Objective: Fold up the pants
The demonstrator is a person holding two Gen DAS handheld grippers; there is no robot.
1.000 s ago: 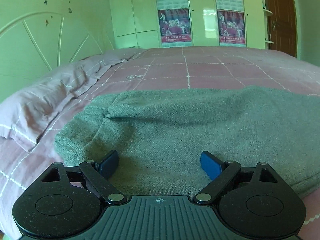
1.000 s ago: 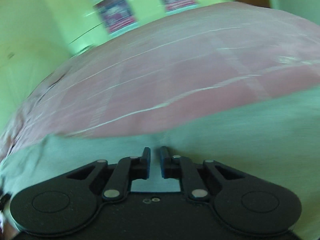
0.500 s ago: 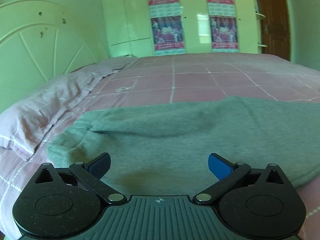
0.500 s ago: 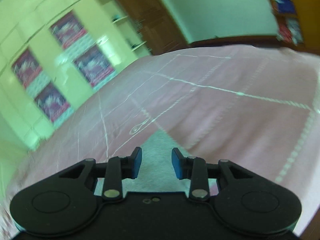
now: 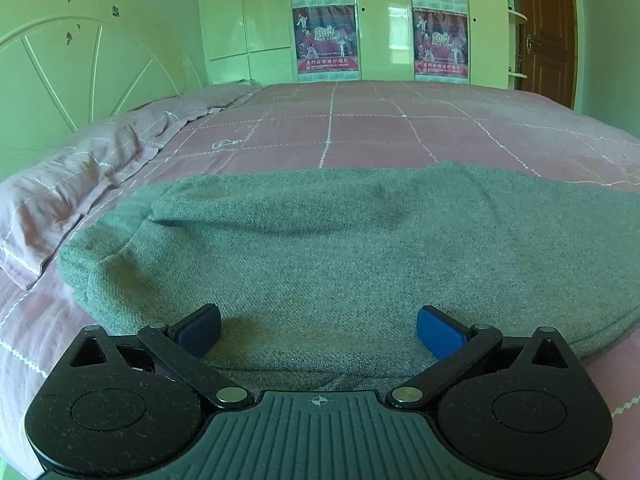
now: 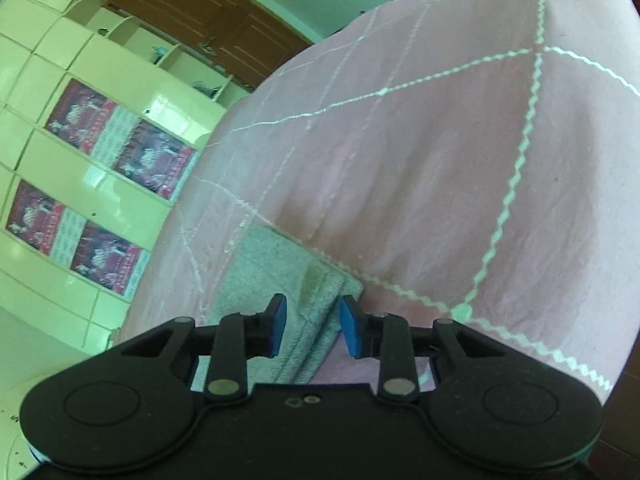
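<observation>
I am looking at the pants [image 5: 320,248], lying on the near edge of the bed [image 5: 360,128]. They are looking like a thick grey pad with layers on top of each other, so I am guessing some folding is already done. One more fold or some smoothing may be left, but I cannot tell for sure.

My left gripper [image 5: 319,326] is hanging just over the pants with its fingers spread wide, holding nothing. My right gripper [image 6: 311,326] is sitting at one end of the pants [image 6: 276,276], near the bed's corner. Its fingers are partly apart around the layered edge, not squeezing it.

A pillow [image 5: 68,184] is lying by the headboard [image 5: 80,80], just beside the pants. Posters [image 5: 326,36] are hanging on the wardrobe [image 5: 248,20], and a door [image 5: 548,32] is far back. Nothing is blocking me.
</observation>
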